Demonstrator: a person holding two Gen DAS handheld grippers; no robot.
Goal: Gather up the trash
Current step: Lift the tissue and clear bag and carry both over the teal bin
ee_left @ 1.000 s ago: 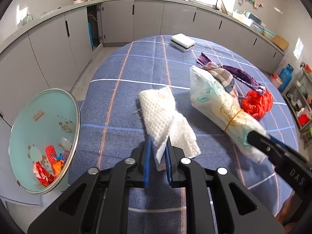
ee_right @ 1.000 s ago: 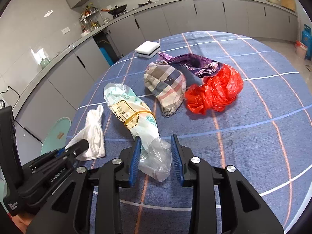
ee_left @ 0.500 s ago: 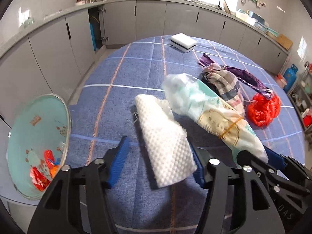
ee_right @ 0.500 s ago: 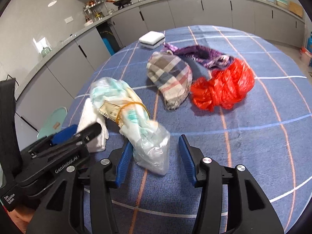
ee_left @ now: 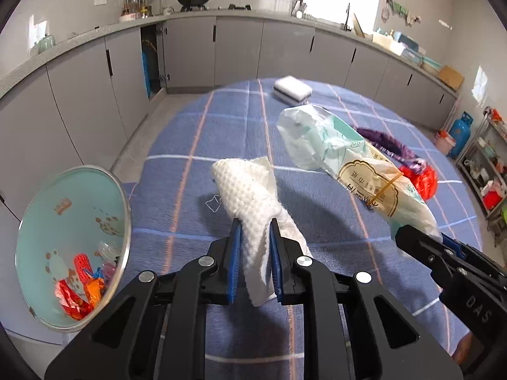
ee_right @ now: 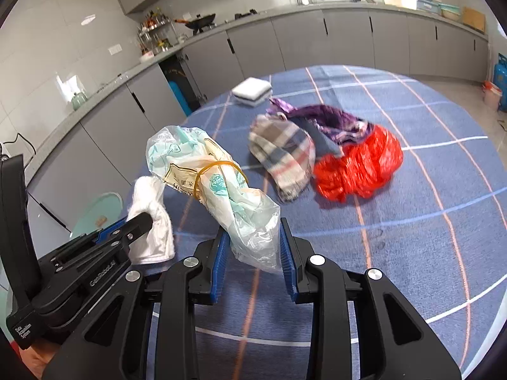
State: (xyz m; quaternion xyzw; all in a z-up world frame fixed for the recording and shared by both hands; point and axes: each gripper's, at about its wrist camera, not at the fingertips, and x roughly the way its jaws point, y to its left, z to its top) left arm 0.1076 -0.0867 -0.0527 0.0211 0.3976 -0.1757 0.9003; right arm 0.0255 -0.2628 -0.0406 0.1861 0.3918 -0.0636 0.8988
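Observation:
My left gripper (ee_left: 255, 231) is shut on a white paper towel (ee_left: 250, 199) and holds it above the blue checked tablecloth (ee_left: 221, 133). My right gripper (ee_right: 252, 237) is shut on the clear end of a plastic bag (ee_right: 209, 174) bound with a rubber band, lifted off the table. The bag also shows in the left wrist view (ee_left: 351, 164), and the towel in the right wrist view (ee_right: 149, 218). A teal trash bin (ee_left: 63, 237) with red and orange wrappers inside stands on the floor at the left of the table.
A red plastic bag (ee_right: 358, 167), a plaid cloth (ee_right: 282, 152) and a purple cloth (ee_right: 326, 120) lie together on the table. A white sponge block (ee_right: 253, 90) sits at the far edge. Grey cabinets run behind.
Both grippers, open half a second ago, have closed. The towel and the bag have lifted off the table.

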